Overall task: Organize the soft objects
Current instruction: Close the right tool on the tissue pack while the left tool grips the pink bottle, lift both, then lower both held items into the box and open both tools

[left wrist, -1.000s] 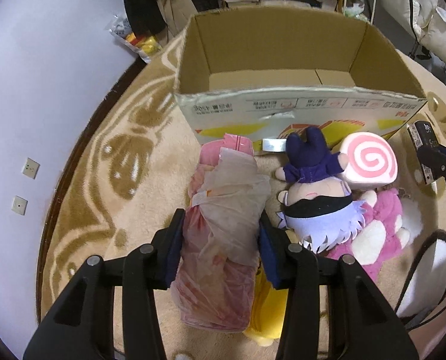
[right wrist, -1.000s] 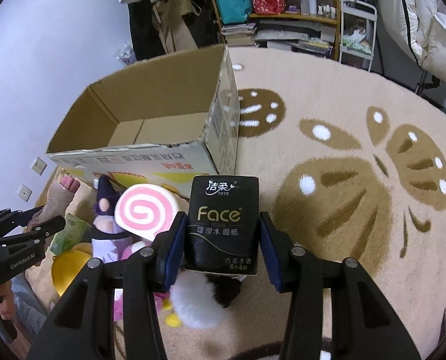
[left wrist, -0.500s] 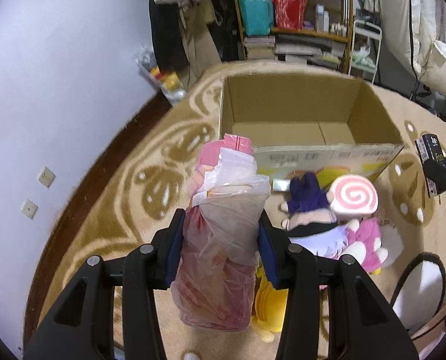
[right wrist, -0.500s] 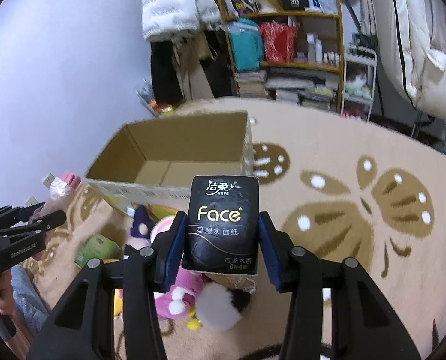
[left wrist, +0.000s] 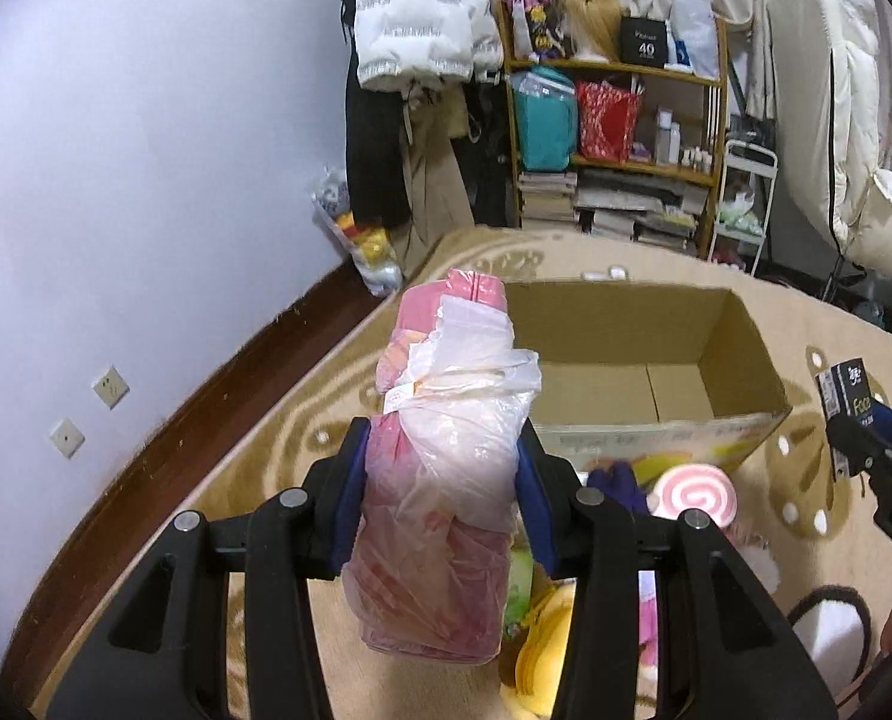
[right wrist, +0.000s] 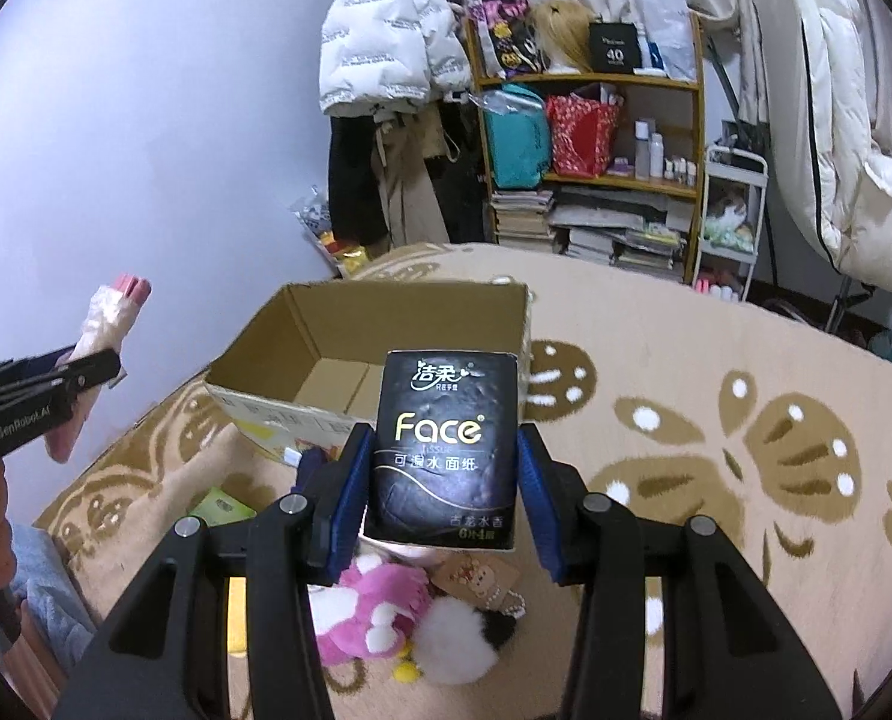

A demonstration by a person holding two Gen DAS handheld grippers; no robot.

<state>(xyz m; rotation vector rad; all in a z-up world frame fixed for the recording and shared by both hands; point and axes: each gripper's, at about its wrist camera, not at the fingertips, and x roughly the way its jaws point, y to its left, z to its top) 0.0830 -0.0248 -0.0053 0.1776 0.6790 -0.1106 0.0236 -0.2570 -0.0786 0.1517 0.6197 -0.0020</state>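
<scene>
My left gripper (left wrist: pixel 440 468) is shut on a pink pack wrapped in a clear plastic bag (left wrist: pixel 446 468), held high above the carpet, near the left side of an open cardboard box (left wrist: pixel 656 372). My right gripper (right wrist: pixel 443 480) is shut on a black "Face" tissue pack (right wrist: pixel 446 450), held above the box's (right wrist: pixel 338 354) near right corner. The box looks empty inside. On the carpet in front of it lie plush toys: a pink swirl lollipop (left wrist: pixel 695 495), a pink plush (right wrist: pixel 374 612), a yellow one (left wrist: pixel 542 654).
A patterned beige carpet (right wrist: pixel 716 420) covers the floor. A wall with sockets (left wrist: pixel 110 387) runs on the left. A shelf with bags and books (right wrist: pixel 590 162) and hanging coats (right wrist: pixel 386 60) stand at the back. A green pack (right wrist: pixel 221 507) lies on the carpet.
Both grippers have risen well above the floor with their loads; the box and plush toys now look smaller and lower in both views.
</scene>
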